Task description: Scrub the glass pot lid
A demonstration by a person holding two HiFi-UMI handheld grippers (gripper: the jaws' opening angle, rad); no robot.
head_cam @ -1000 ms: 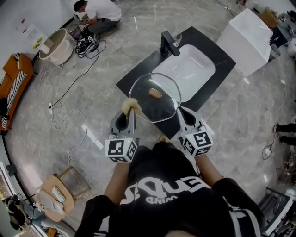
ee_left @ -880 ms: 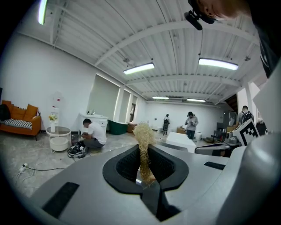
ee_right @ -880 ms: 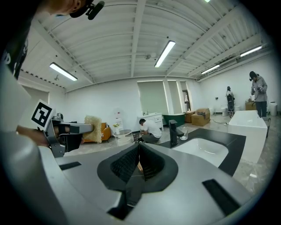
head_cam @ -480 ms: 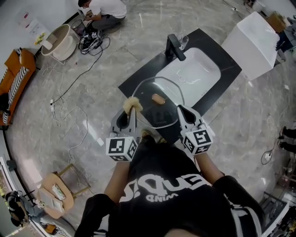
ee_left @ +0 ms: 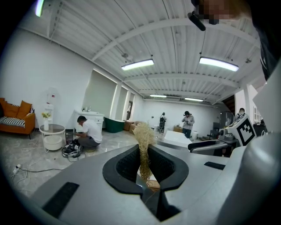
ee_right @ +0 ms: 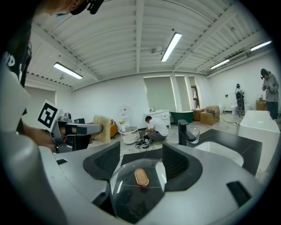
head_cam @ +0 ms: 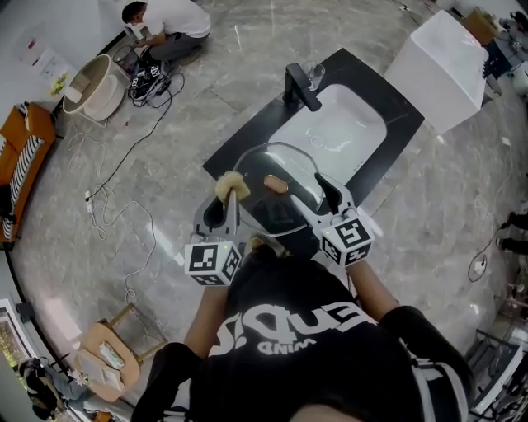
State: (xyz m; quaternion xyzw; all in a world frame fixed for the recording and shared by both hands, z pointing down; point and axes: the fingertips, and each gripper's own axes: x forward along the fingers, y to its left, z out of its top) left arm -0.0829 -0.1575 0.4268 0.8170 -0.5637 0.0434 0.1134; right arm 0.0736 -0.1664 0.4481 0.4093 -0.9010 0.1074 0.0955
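The glass pot lid (head_cam: 289, 216) with its copper knob (head_cam: 275, 185) lies over the near edge of the black counter (head_cam: 239, 148). My right gripper (head_cam: 328, 194) is at the lid's right rim. Its jaws have just been opening and now stand wide, with the lid (ee_right: 131, 193) lying between them and the pads off it. Whether the lid rests on the counter I cannot tell. My left gripper (head_cam: 232, 203) is shut on a straw-coloured loofah scrubber (head_cam: 232, 186), just left of the lid. The scrubber (ee_left: 143, 140) sticks up between the shut jaws.
A white sink basin (head_cam: 334, 132) is sunk into the counter, with a black faucet (head_cam: 299, 84) and a drinking glass (head_cam: 314, 74) behind it. A white block (head_cam: 441, 70) stands at the right. A person (head_cam: 165, 25) crouches far left near cables (head_cam: 115, 189).
The right gripper's jaws, closed on the lid's rim before, now stand apart. The lid sits lower and nearer the counter's front edge. The left gripper still holds the scrubber.
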